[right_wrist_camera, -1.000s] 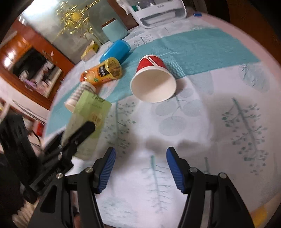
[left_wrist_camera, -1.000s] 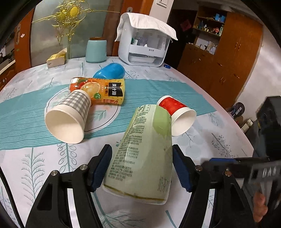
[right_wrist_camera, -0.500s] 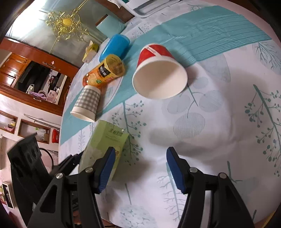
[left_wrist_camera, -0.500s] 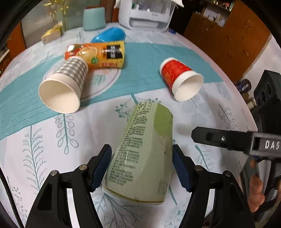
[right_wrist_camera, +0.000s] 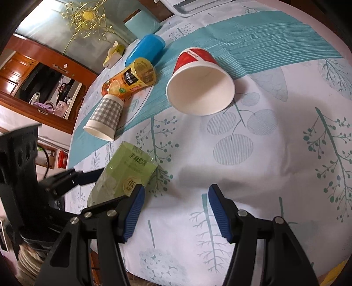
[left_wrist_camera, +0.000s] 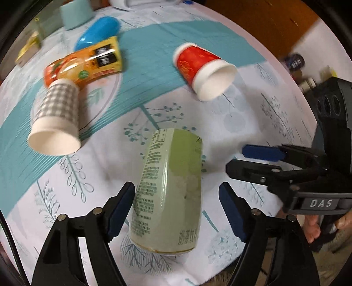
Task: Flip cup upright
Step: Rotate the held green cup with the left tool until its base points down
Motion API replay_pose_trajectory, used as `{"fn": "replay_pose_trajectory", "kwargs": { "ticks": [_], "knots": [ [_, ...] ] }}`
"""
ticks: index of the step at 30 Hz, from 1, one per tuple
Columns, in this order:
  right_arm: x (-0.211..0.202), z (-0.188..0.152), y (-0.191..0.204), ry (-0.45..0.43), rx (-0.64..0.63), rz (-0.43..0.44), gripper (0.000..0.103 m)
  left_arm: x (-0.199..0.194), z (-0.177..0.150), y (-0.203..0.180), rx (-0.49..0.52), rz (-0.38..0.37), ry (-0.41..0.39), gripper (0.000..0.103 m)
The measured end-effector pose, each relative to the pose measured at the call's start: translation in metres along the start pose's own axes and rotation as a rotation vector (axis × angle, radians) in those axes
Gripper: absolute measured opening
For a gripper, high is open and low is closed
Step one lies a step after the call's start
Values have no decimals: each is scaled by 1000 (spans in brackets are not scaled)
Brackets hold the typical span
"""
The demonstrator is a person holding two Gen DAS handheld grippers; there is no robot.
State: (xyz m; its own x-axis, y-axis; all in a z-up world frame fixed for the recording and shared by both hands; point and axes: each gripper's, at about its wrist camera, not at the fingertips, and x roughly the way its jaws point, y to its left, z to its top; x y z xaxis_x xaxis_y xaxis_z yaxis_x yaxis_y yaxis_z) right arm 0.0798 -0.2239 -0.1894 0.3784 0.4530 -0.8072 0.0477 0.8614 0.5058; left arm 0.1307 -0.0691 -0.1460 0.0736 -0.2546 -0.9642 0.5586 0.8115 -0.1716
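A pale green cup (left_wrist_camera: 169, 193) with printed text stands between the pads of my left gripper (left_wrist_camera: 176, 206), narrow end away from me. The right pad (left_wrist_camera: 231, 209) is clearly apart from it; the left pad (left_wrist_camera: 121, 204) is near its side. It also shows in the right wrist view (right_wrist_camera: 125, 176). My right gripper (right_wrist_camera: 173, 209) is open and empty over bare tablecloth, right of the green cup; it shows in the left wrist view (left_wrist_camera: 259, 158). A red paper cup (left_wrist_camera: 202, 70) (right_wrist_camera: 198, 81) and a checked paper cup (left_wrist_camera: 57, 118) (right_wrist_camera: 105, 116) lie on their sides.
An orange juice cup (left_wrist_camera: 88, 63) and a blue cup (left_wrist_camera: 96, 33) lie on their sides further back. A teal container (left_wrist_camera: 74, 15) and a tissue box (right_wrist_camera: 114, 55) stand at the far side. The round table's edge (left_wrist_camera: 286, 70) curves close on the right.
The left gripper tipped downward and its jaws opened off the green cup. The right gripper came nearer to the green cup's side.
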Motion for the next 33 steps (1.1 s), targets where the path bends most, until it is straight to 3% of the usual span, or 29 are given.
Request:
{"fn": "replay_pose_trajectory", "kwargs": {
  "ticks": [9, 18, 22, 25, 31, 33],
  "knots": [
    [2, -5, -7, 27, 11, 20, 61, 19, 20, -14, 131, 31, 173, 77],
    [-3, -6, -15, 18, 29, 30, 61, 28, 52, -19, 157, 38, 289, 77],
    [-1, -7, -14, 26, 17, 31, 61, 34, 62, -19, 149, 34, 311, 76],
    [-2, -8, -14, 30, 9, 36, 61, 42, 67, -22, 136, 22, 333, 57],
    [1, -11, -10, 53, -9, 73, 61, 37, 70, -22, 91, 12, 295, 55],
    [2, -12, -8, 61, -14, 94, 61, 29, 65, -12, 64, 19, 246, 55]
  ]
}}
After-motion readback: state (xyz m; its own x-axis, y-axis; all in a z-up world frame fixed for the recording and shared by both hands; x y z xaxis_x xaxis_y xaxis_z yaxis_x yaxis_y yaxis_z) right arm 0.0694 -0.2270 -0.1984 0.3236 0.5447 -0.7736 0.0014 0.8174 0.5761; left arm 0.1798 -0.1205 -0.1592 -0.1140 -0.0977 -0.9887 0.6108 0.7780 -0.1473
